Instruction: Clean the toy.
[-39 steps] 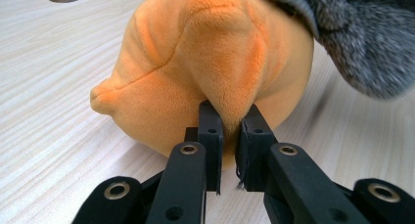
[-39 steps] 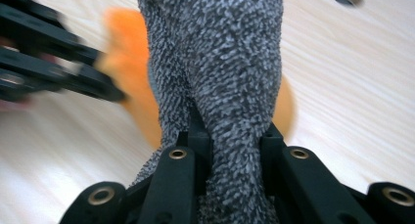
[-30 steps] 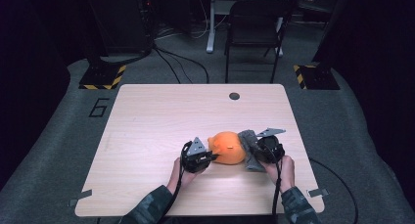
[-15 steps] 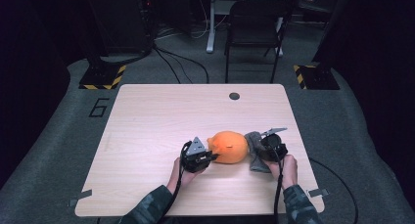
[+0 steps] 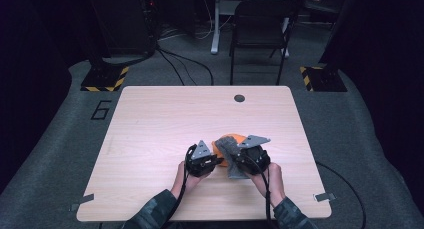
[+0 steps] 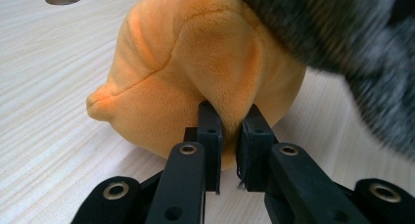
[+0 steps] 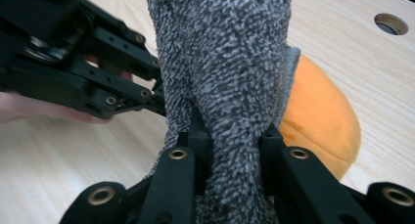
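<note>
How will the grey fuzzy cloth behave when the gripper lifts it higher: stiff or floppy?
Probably floppy: the grey fuzzy cloth bunches into folds between the right gripper jaws and drapes over the round orange plush toy. It looks light for its size. Its rough pile should resist slipping, so the pinch will likely hold.

Both forearms enter from bottom edge of high view, sleeves camo. Left gripper (image 5: 216,160) low, jaws pinched tight on fold of orange plush (image 6: 195,62). Right gripper (image 5: 234,154) close beside it, tips angled twd left one, jaws clamped on grey fuzzy cloth (image 7: 230,77)
</note>
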The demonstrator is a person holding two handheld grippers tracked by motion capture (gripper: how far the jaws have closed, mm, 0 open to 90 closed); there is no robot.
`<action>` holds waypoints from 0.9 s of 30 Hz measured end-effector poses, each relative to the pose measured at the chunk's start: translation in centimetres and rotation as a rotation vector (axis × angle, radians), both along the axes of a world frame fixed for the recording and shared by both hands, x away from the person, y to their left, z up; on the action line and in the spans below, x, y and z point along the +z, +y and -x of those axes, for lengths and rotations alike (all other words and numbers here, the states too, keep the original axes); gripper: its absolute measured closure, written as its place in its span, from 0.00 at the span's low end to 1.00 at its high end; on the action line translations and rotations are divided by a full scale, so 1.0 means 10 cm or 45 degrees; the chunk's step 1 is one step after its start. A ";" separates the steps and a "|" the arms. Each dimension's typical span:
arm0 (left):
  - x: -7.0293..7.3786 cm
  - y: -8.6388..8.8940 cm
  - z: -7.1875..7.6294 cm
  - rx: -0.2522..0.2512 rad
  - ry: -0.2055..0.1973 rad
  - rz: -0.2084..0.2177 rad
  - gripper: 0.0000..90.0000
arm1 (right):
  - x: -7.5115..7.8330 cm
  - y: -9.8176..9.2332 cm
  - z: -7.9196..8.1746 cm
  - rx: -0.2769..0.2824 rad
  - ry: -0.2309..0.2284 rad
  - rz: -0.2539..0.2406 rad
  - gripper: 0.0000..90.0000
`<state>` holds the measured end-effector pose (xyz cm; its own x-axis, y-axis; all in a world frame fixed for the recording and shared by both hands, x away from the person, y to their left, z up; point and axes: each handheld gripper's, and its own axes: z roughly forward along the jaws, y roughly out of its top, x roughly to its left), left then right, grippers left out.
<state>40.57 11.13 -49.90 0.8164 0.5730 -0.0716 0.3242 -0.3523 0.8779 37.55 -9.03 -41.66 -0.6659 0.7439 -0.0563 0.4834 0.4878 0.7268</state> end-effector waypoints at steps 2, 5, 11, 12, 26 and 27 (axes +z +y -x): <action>0.00 0.00 0.00 -0.001 -0.003 -0.003 0.91 | -0.02 0.02 -0.01 0.005 -0.018 0.026 0.84; 0.00 0.01 -0.01 -0.003 0.002 -0.004 0.91 | -0.06 0.03 -0.05 -0.002 -0.004 0.044 0.84; 0.00 0.00 -0.01 -0.007 -0.002 -0.010 0.91 | -0.06 -0.13 -0.08 -0.041 0.007 0.047 0.84; 0.00 0.00 -0.01 -0.007 -0.002 -0.010 0.91 | -0.06 -0.13 -0.08 -0.041 0.007 0.047 0.84; 0.00 0.00 -0.01 -0.014 -0.002 -0.010 0.91 | -0.19 -0.54 -0.28 -0.185 0.098 0.039 0.84; 0.00 0.00 -0.01 -0.014 -0.002 -0.010 0.91 | -0.19 -0.54 -0.28 -0.185 0.098 0.039 0.84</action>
<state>40.69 11.16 -49.88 0.8230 0.5643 -0.0657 0.3186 -0.3628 0.8757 40.39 -14.44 -43.54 -0.5549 0.8312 -0.0334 0.6042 0.4303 0.6707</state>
